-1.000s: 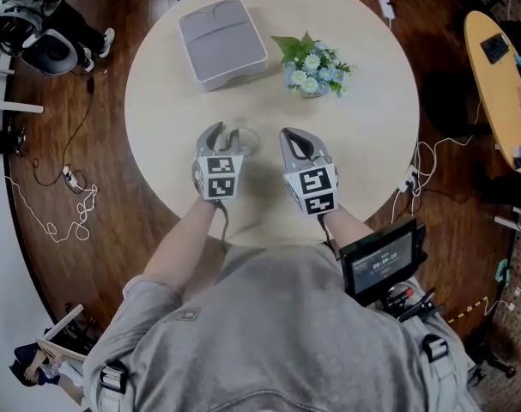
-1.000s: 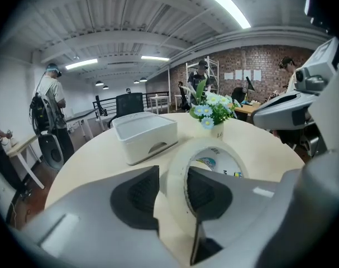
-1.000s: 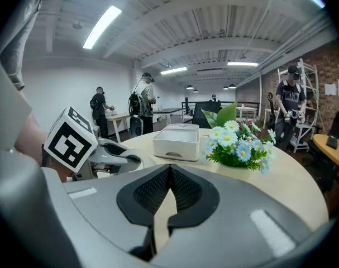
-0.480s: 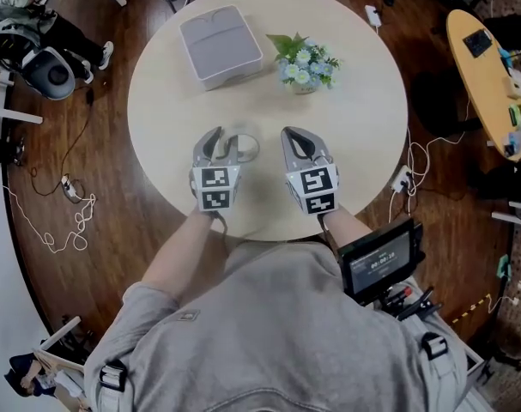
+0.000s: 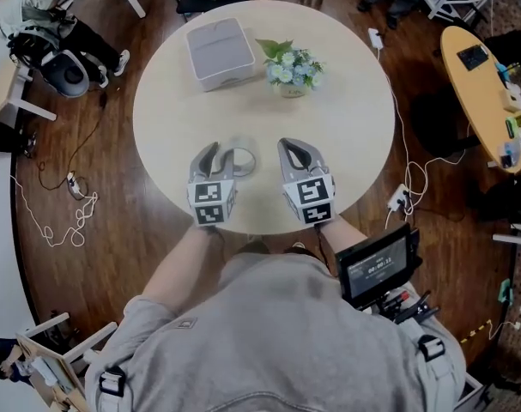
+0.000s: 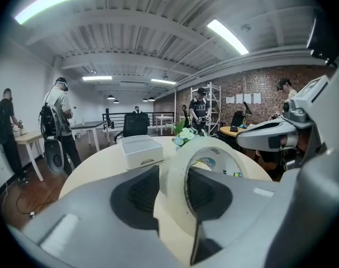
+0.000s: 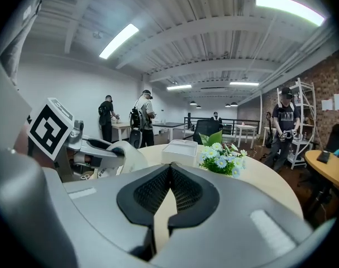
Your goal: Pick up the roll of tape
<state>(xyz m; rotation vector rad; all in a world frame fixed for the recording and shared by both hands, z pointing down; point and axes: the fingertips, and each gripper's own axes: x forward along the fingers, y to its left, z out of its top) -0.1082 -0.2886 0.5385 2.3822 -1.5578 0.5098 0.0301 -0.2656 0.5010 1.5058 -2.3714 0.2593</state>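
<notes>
- Left claw (image 6: 170,190) gripped the tape (image 6: 176,171) by its wall, one jaw inside the ring, one outside, over the near part of the worktop (image 5: 350,131).
- Right claw (image 7: 168,176) was clenched on nothing, just beside it.
- Box (image 5: 219,51) and flowers (image 5: 287,65) stood well apart from them at the far side.

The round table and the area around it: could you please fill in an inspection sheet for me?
Surface: round table, pale top.
Job's things: roll of tape, on edge, clamped in the left gripper.
Clutter: white box and flowers on the far side.
Grippers: left gripper shut on the roll; right gripper shut, empty.
Cables: white cord on the floor at left; power strip at right.
Surroundings: wooden floor, people standing, second table.
</notes>
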